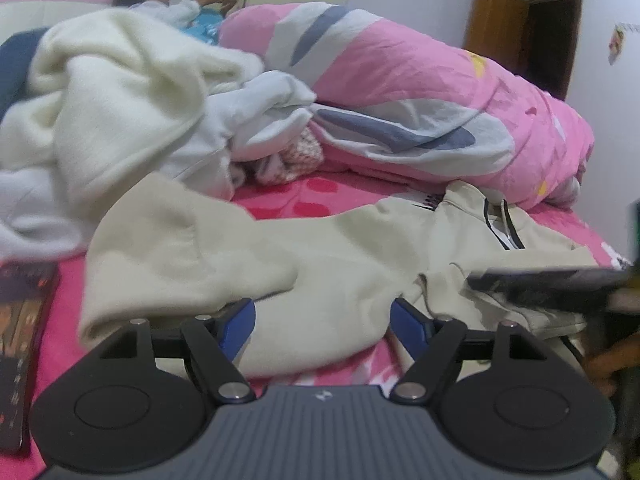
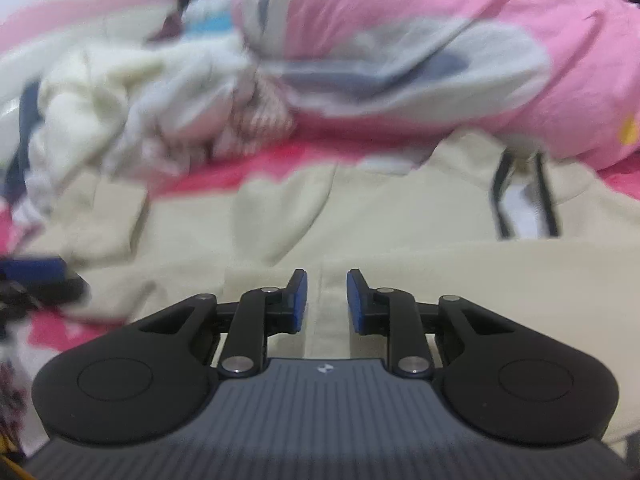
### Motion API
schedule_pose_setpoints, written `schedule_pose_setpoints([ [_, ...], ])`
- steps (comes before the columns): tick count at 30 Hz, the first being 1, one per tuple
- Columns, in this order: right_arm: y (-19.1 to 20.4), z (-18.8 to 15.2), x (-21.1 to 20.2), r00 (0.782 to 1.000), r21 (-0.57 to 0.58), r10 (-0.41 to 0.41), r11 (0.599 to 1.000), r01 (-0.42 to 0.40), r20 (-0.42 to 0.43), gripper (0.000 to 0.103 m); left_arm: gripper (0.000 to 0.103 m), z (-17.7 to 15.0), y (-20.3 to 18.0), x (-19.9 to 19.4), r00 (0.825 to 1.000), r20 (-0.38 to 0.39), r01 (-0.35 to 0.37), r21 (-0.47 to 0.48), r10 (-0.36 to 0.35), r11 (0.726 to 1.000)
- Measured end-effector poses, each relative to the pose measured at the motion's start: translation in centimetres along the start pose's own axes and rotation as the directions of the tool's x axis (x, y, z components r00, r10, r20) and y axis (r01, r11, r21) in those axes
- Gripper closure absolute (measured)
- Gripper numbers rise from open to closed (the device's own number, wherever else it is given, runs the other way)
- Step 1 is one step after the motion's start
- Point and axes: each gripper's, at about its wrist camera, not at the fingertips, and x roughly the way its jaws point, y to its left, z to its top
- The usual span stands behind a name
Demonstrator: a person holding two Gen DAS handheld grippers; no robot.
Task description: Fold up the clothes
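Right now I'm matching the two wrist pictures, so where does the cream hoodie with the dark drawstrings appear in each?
Left wrist: the cream hoodie spreads across the lower middle, drawstrings at right, its cloth between the open left gripper fingers.
Right wrist: the hoodie fills the middle, drawstrings upper right, under the open right gripper.
Shared landmark: the pink quilt bunched behind it.

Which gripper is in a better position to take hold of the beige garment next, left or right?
Probably left. The left gripper is open with a fold of the beige garment already between its fingers. The right gripper is open over flat cloth, with no fold to pinch.
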Motion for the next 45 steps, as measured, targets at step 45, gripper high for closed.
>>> schedule_pose_setpoints([
  [45,8.3,3.5,6.9,0.856,0.587,0.496,0.741,-0.327,-0.149,0.051,0.026,-2.9,3.9,-3.4,0.953,0.162,-0.27,0.082,0.255,0.959],
])
